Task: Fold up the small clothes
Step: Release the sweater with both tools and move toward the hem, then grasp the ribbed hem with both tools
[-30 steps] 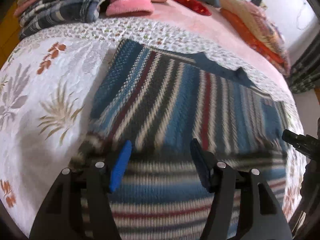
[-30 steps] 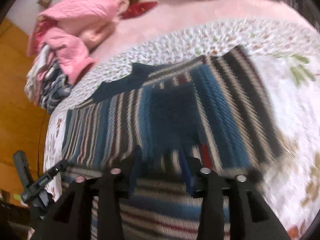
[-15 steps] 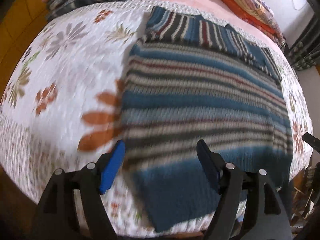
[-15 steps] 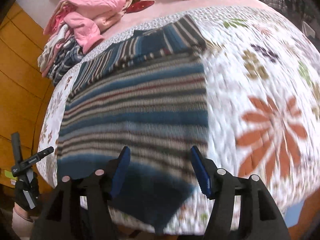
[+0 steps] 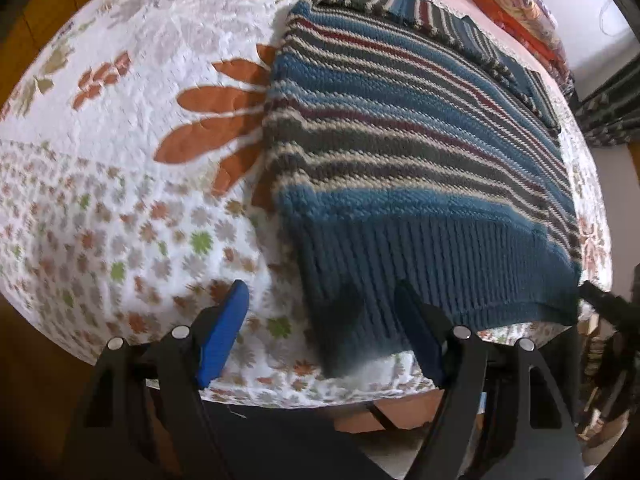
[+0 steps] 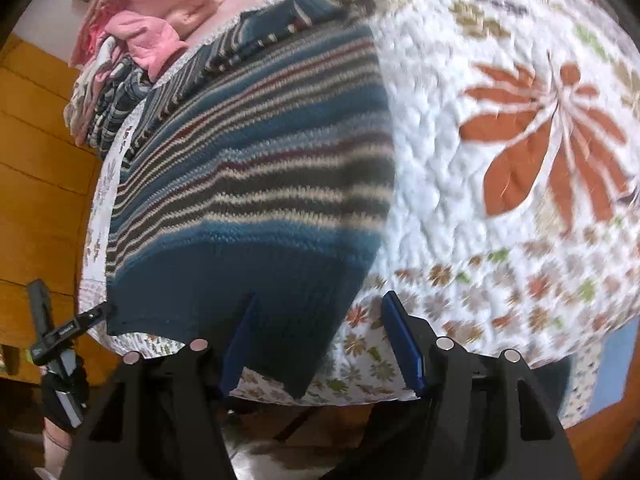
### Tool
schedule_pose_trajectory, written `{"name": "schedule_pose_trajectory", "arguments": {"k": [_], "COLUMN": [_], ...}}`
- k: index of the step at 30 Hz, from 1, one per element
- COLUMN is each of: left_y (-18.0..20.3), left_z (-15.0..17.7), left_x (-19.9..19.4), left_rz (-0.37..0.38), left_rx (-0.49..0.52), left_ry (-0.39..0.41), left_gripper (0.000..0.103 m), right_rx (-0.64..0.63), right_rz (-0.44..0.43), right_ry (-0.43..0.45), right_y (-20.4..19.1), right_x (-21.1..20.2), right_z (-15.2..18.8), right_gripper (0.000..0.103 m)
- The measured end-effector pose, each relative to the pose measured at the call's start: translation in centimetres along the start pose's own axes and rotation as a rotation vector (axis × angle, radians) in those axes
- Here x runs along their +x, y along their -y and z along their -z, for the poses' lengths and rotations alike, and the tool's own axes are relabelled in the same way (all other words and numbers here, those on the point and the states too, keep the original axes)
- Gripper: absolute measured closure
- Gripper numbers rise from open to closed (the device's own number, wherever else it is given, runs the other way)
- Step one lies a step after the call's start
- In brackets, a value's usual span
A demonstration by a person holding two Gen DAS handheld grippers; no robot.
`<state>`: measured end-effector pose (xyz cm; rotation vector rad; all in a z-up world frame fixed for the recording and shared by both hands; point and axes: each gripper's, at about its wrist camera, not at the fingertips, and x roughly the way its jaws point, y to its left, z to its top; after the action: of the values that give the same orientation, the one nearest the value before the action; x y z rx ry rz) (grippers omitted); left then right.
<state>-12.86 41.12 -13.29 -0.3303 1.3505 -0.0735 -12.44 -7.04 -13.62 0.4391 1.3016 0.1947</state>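
Just both hand-held grippers [image 5: 320,334] [image 6: 316,338] wide open, empty, w/ striped sweater [image 5: 400,140] hem between.

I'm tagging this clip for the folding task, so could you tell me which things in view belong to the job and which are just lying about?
Part of the job:
striped knitted sweater, spread flat on the bed
left gripper, open near its hem
right gripper, open near its hem

Lying about:
floral quilt under the sweater
pink garments piled at the far end
plaid clothing beneath them

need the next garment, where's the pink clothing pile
In the right wrist view the pink clothing pile sits at the upper left, at the bed's far end beyond the striped sweater, atop plaid clothes.
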Motion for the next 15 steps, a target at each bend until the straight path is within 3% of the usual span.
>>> {"name": "schedule_pose_trajectory", "arguments": {"k": [4, 7, 11, 12, 14, 15], "left_y": [0.7, 1.5, 1.7, 1.9, 1.8, 1.8], "left_z": [0.0, 0.0, 0.2, 0.2, 0.2, 0.2], "left_x": [0.7, 0.9, 1.3, 1.4, 1.3, 1.3], "left_rz": [0.012, 0.071, 0.090, 0.085, 0.074, 0.078], "left_rx": [0.004, 0.004, -0.018, -0.019, -0.017, -0.019], "left_ry": [-0.015, -0.032, -0.046, -0.048, -0.047, -0.049], "left_gripper": [0.029, 0.030, 0.032, 0.035, 0.047, 0.064], "right_rx": [-0.006, -0.009, 0.013, 0.019, 0.016, 0.010], "right_rz": [0.006, -0.058, -0.082, -0.083, -0.090, -0.092], "right_ry": [0.008, -0.007, -0.027, -0.024, -0.024, -0.023], "right_y": [-0.4, -1.0, -1.2, -1.1, -1.1, -1.2], "right_x": [0.4, 0.9, 1.9, 2.0, 2.0, 1.9], "right_z": [0.3, 0.3, 0.4, 0.5, 0.5, 0.4], "right_gripper": [0.041, 0.050, 0.050, 0.051, 0.066, 0.074]}}
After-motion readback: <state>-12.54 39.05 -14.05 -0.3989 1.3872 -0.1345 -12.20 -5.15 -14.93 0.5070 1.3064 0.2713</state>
